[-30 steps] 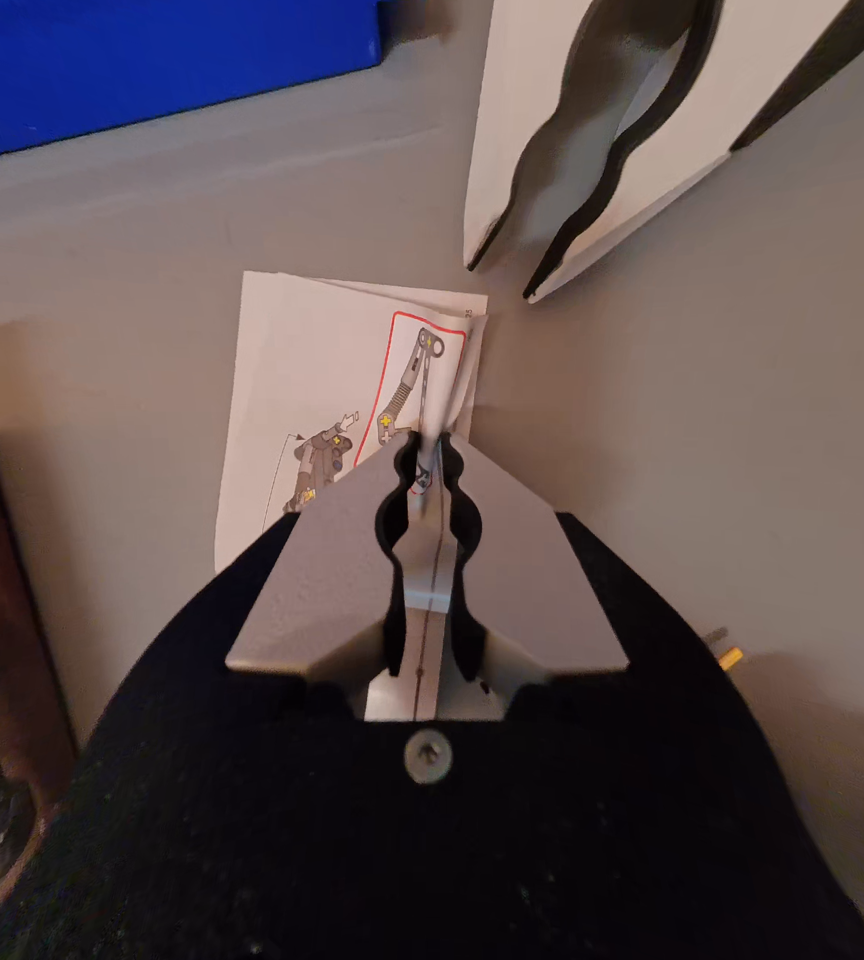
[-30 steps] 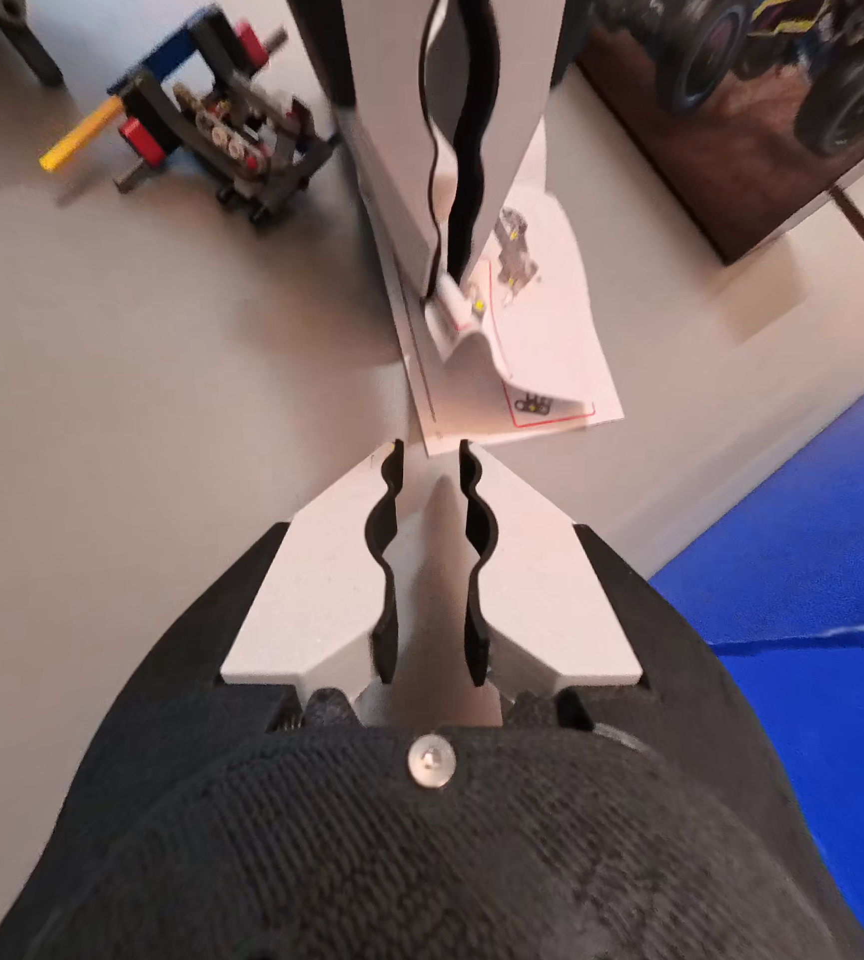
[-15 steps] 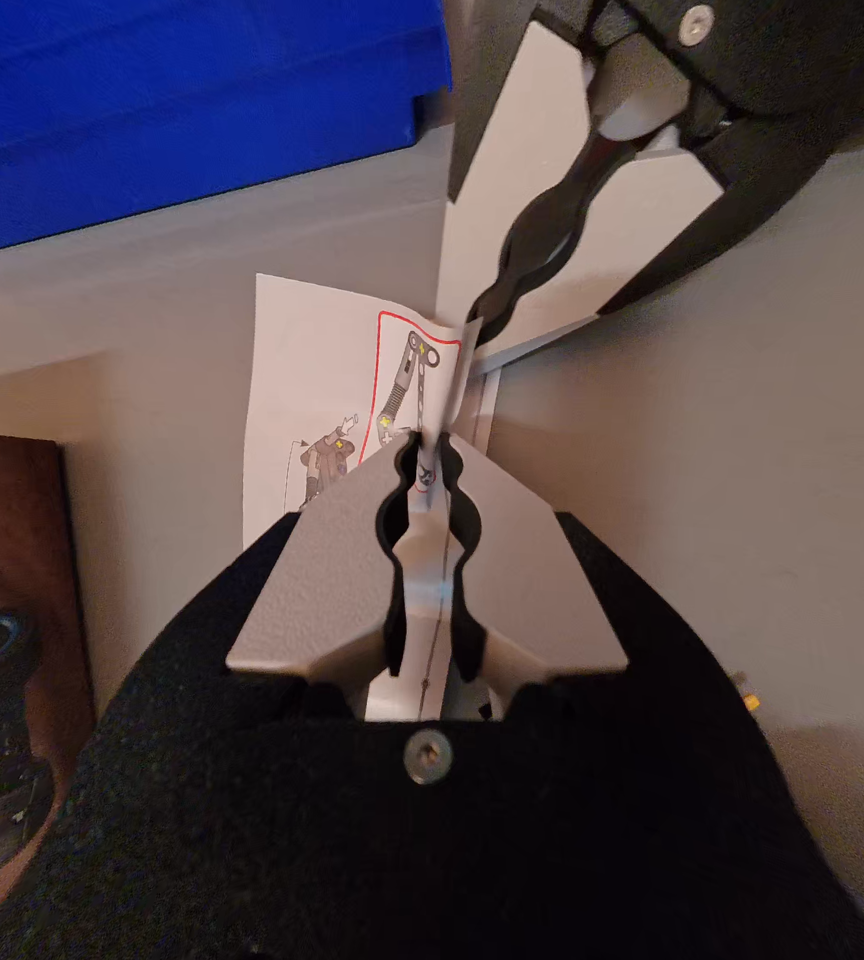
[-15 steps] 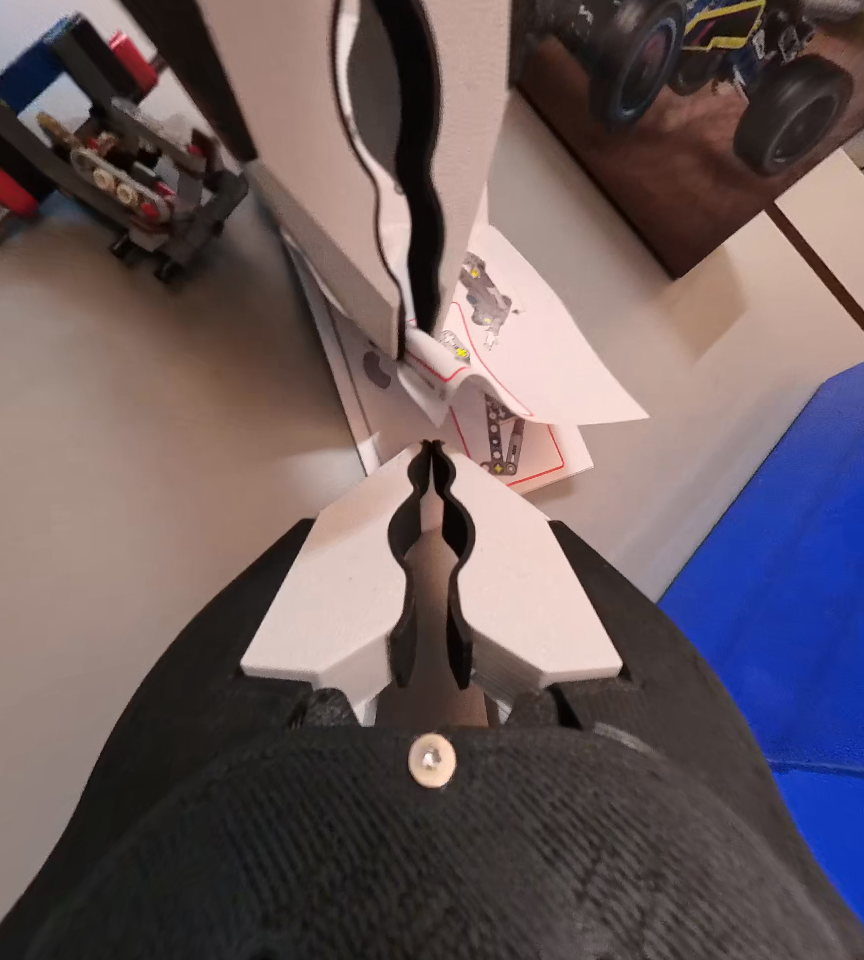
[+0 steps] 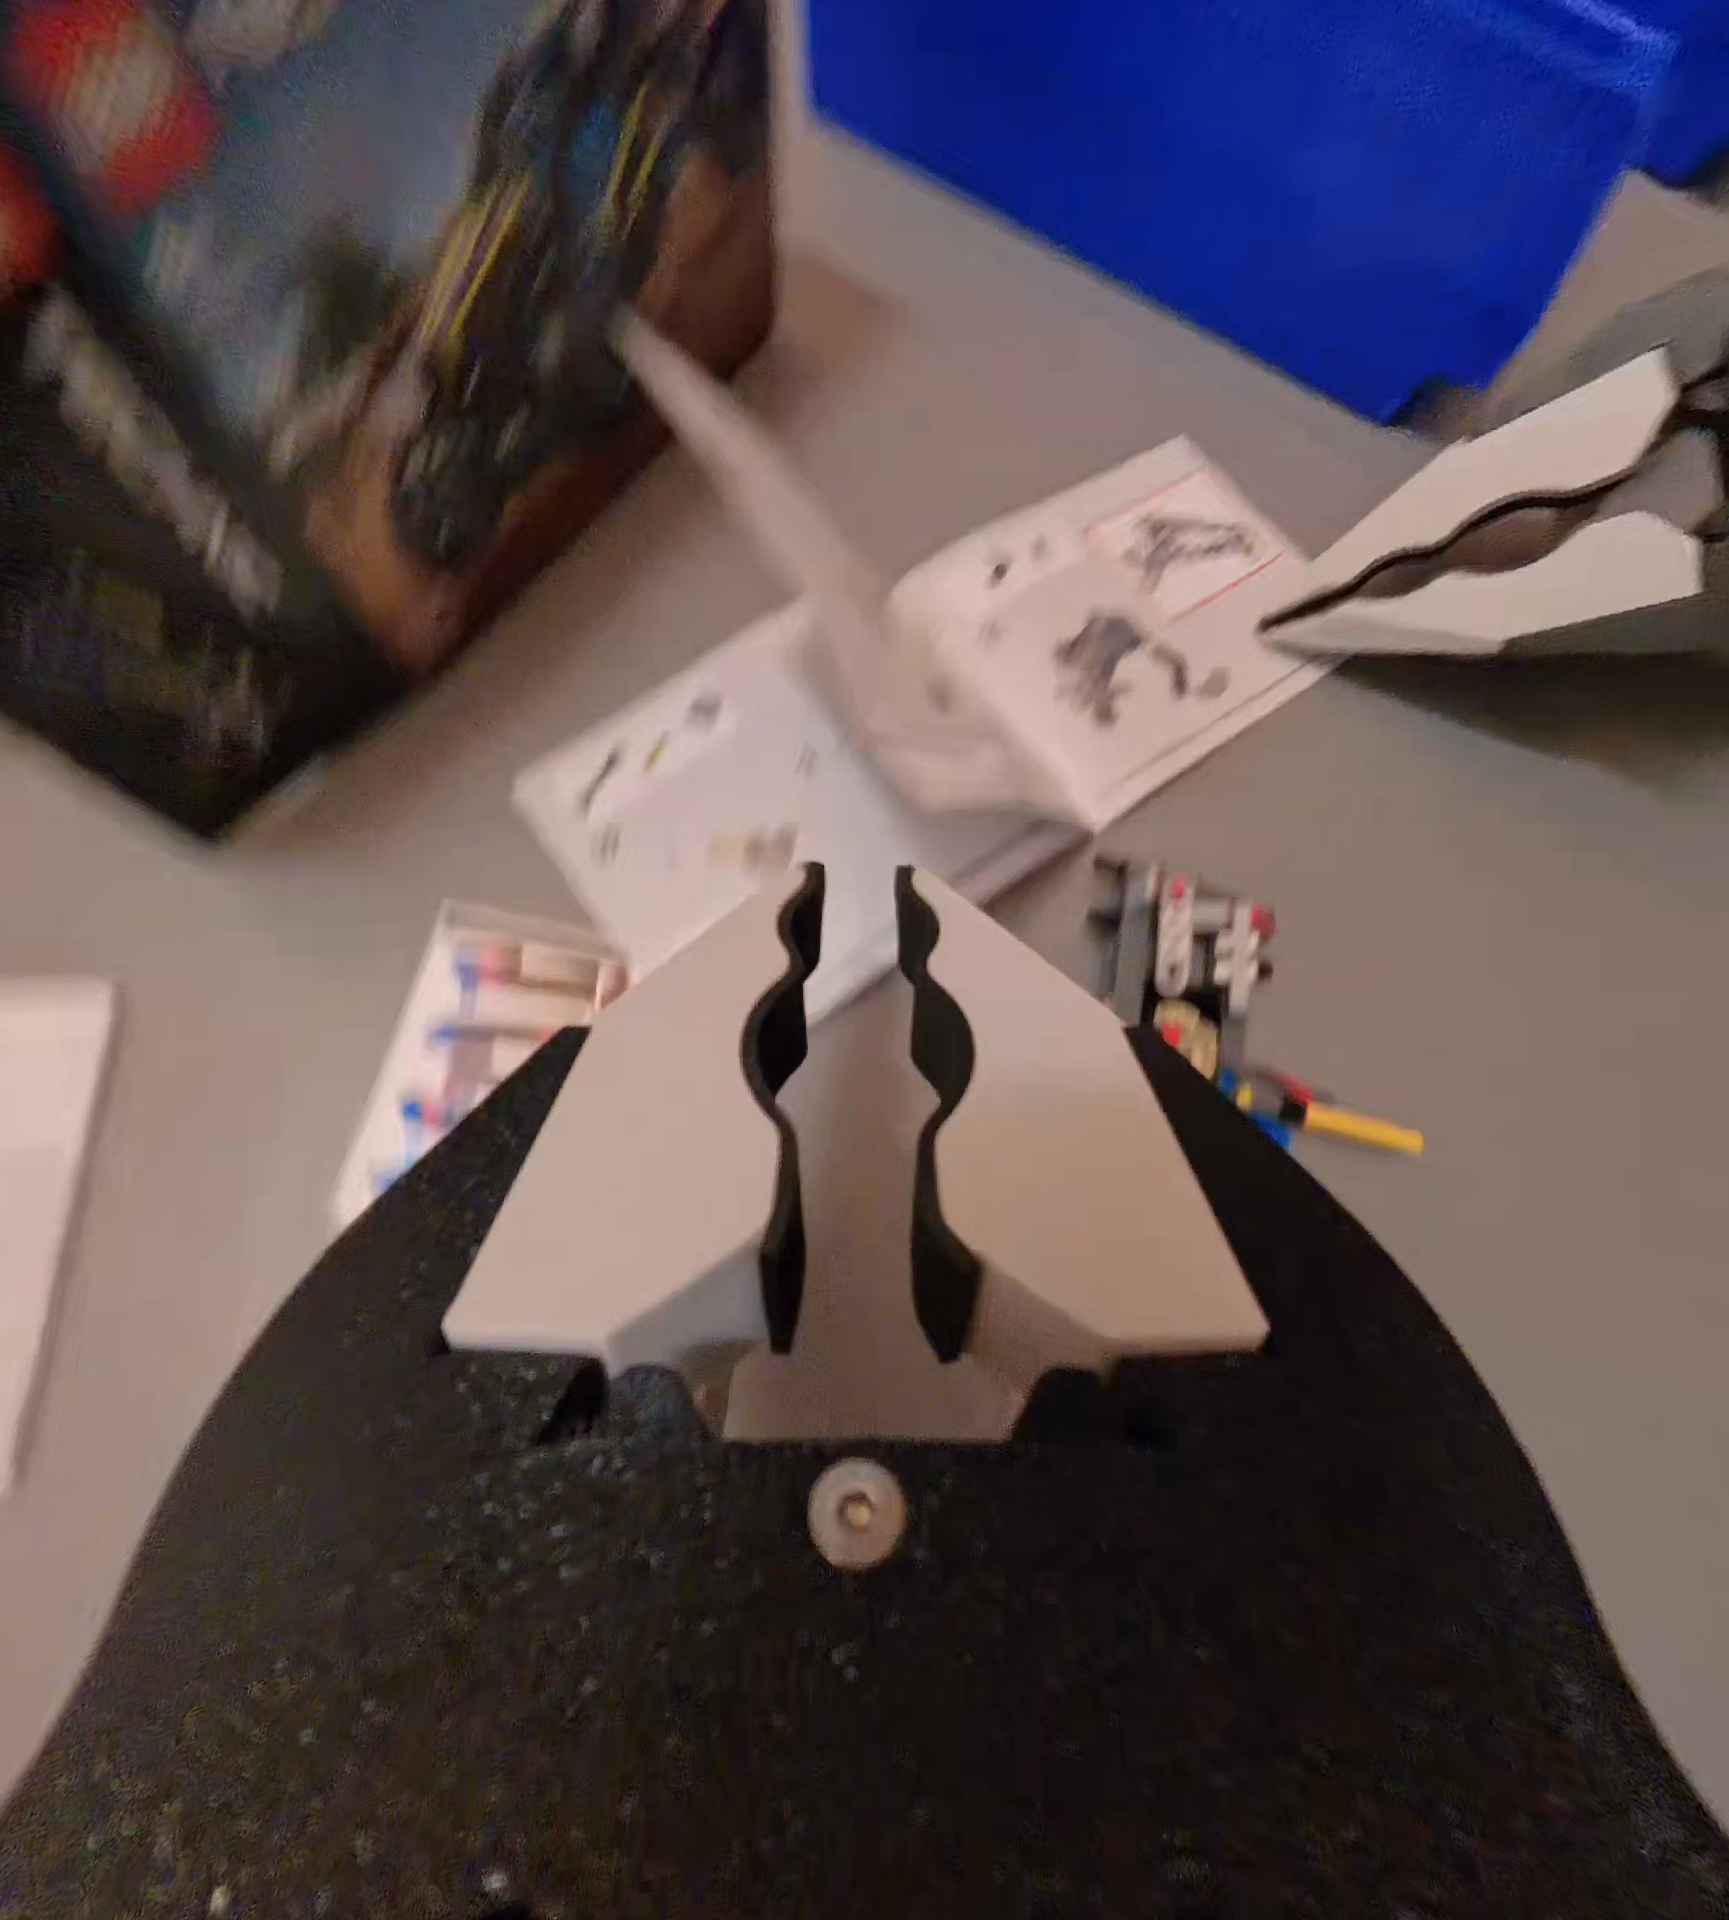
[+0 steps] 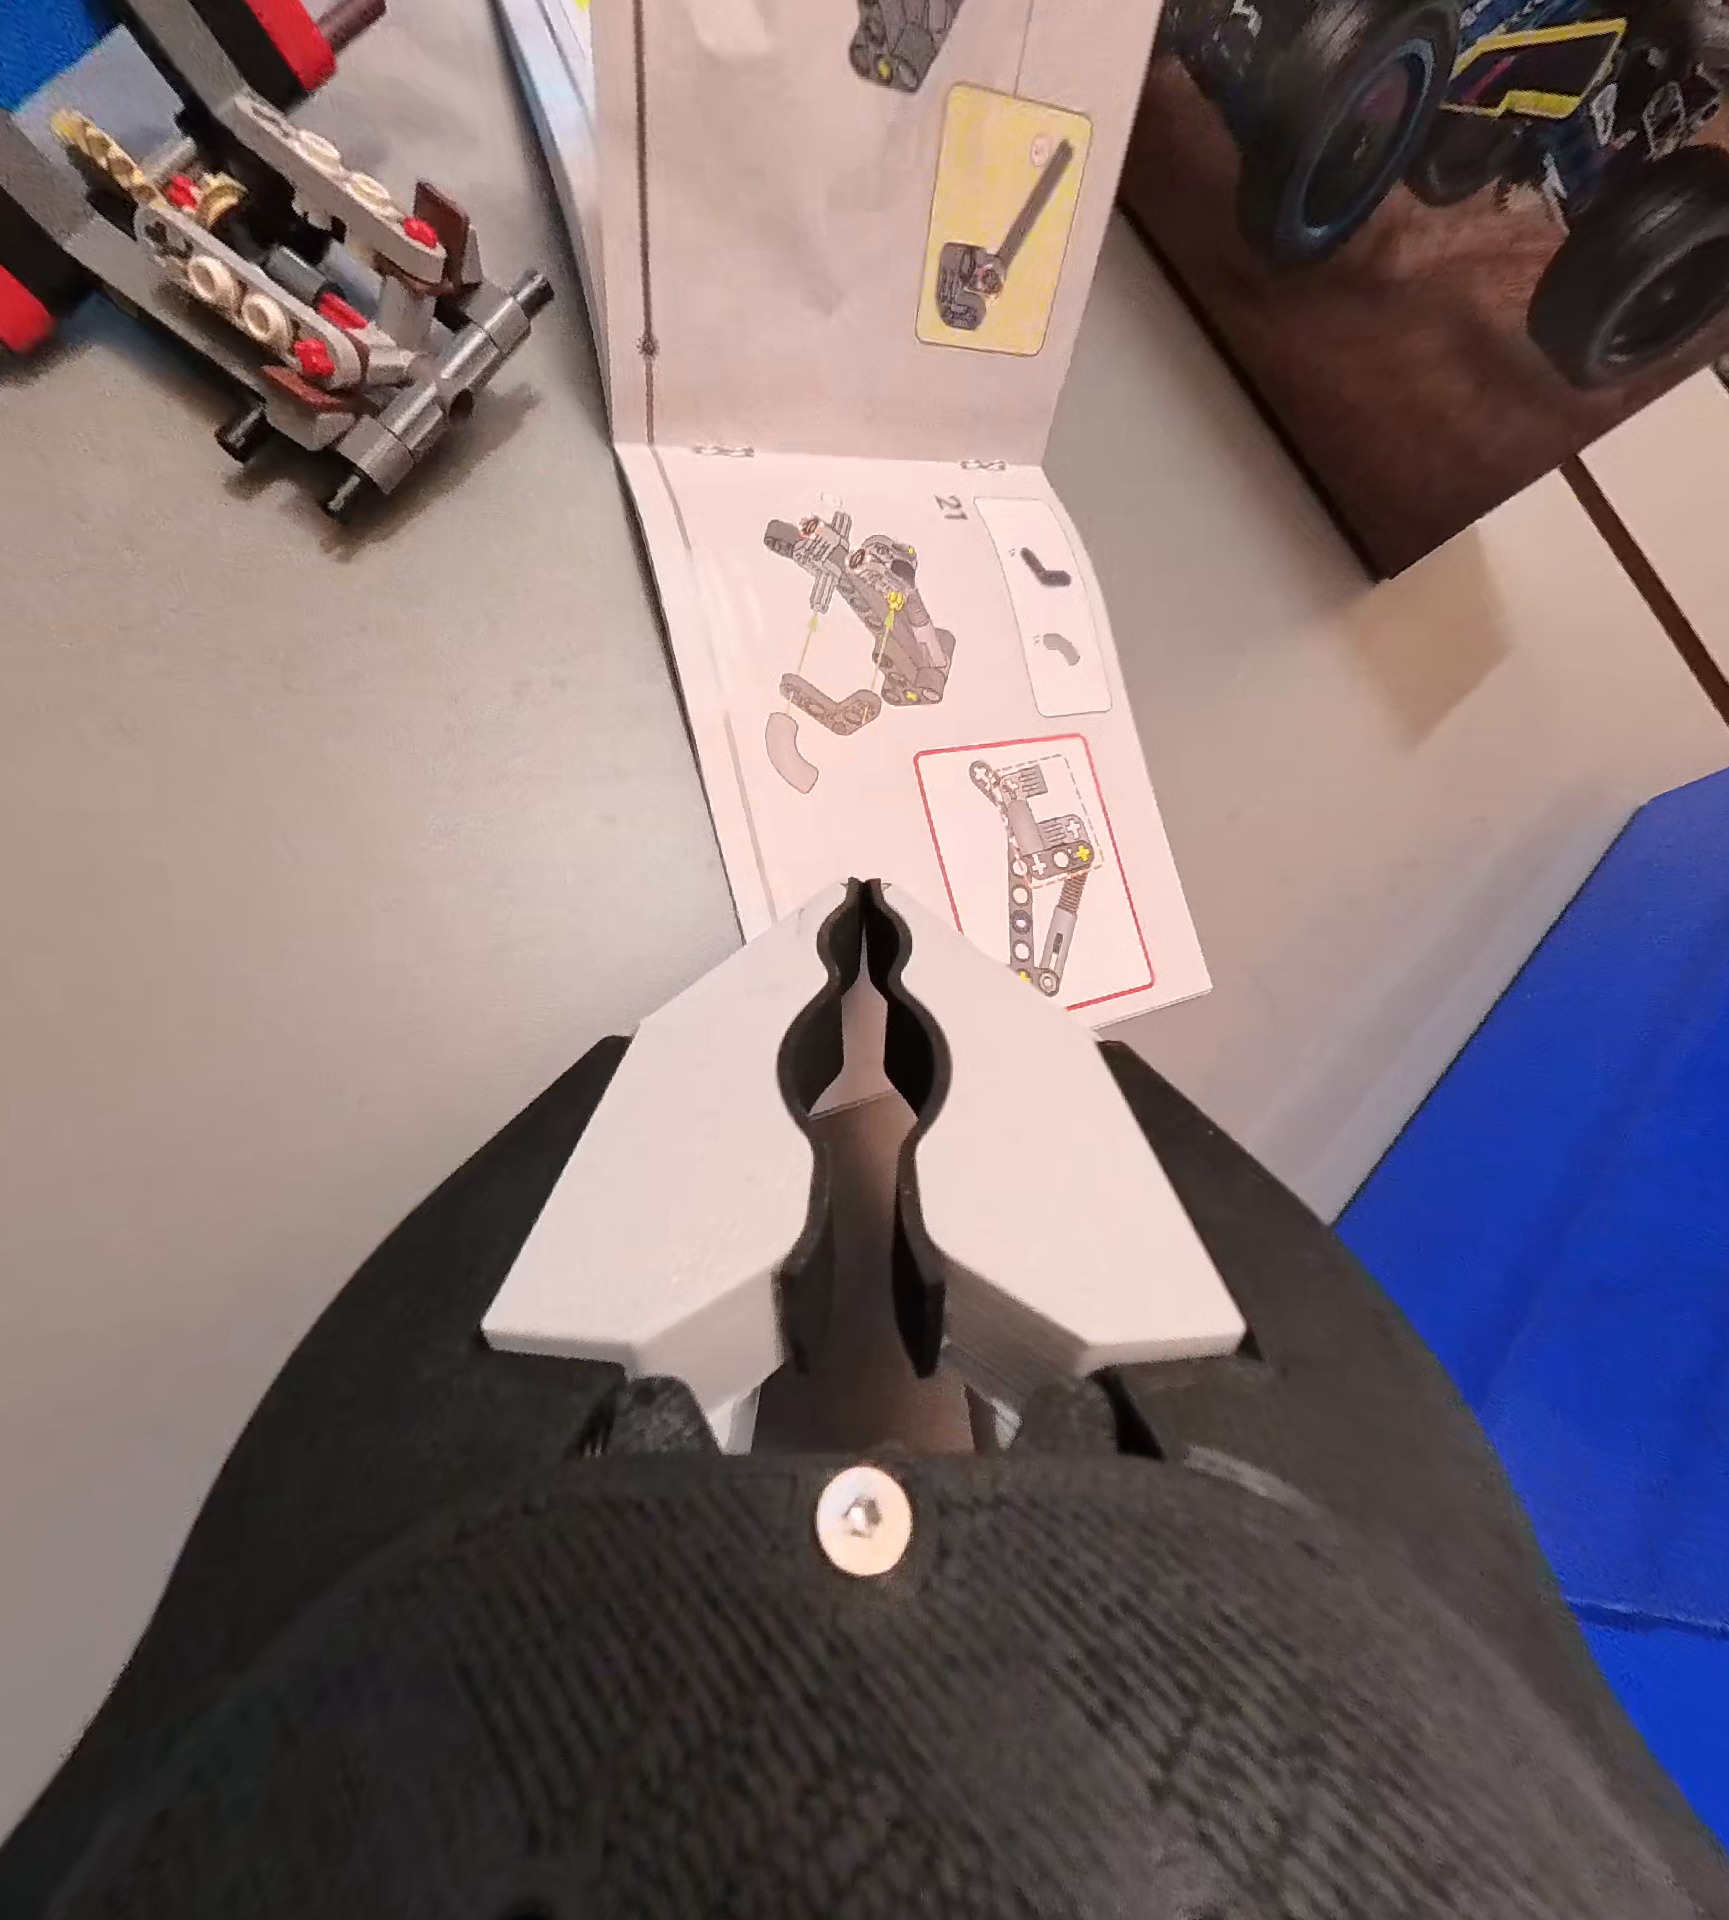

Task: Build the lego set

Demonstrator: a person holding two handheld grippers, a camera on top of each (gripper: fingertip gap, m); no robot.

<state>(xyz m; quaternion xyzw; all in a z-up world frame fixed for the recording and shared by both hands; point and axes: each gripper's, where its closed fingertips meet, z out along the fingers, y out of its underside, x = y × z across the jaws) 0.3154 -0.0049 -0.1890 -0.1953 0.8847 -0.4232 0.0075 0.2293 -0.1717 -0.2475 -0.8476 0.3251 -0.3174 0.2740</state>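
left gripper [image 5: 858, 883] jaws spread, empty, above table | right gripper [image 6: 865, 885] tips pressed together at near edge of open instruction booklet [image 6: 953, 665] | partly built lego assembly [image 6: 268, 270] just left of booklet | set box [image 6: 1462, 208], blue bin [image 6: 1618, 1143] to the right

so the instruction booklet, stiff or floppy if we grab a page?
Probably floppy: in the right wrist view a page of the instruction booklet stands up bent at the fold. Likely light and thin, so it may slide on the smooth table. The page may flop back once released.

Hobby desk (toy box [image 5: 247, 343], booklet [image 6: 943, 727])
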